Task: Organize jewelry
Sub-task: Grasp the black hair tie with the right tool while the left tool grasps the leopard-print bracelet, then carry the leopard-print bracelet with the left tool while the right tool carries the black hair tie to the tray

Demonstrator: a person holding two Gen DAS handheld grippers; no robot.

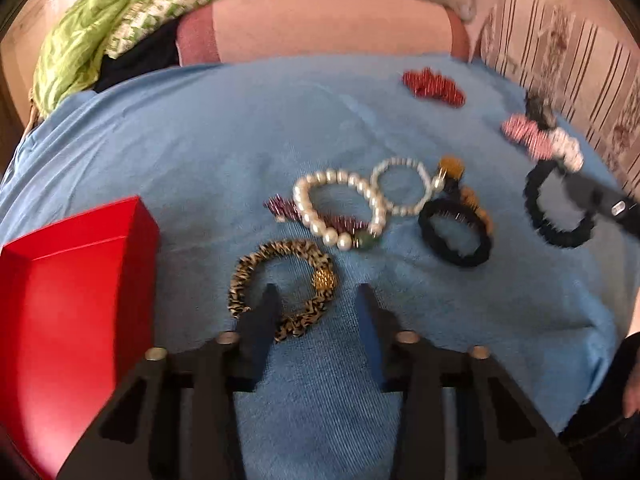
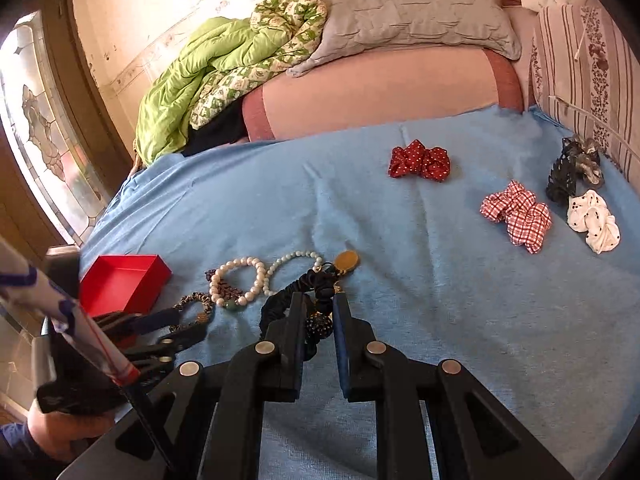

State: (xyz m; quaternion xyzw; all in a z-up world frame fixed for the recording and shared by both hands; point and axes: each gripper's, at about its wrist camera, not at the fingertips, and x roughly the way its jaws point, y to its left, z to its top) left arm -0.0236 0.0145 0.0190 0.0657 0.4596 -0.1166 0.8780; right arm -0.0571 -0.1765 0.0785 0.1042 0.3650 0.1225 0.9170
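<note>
Pickup step, left wrist view: left gripper unclenched, jaws straddling the near arc of the leopard-print bracelet without pinching it; next move needs a squeeze, then a carry to the red box just left. Right wrist view: right gripper clenched on a dark navy hair tie; pearl bracelets lie tangled ahead-left, scrunchies well apart.

scrunchies: 4 | pearl bracelets: 2 | red box: 1

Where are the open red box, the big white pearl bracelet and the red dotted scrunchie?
open red box [image 2: 120, 280]: right wrist view, inner floor.
big white pearl bracelet [image 1: 301, 208]: left wrist view, left bead arc.
red dotted scrunchie [image 2: 419, 160]: right wrist view, fabric middle.
</note>
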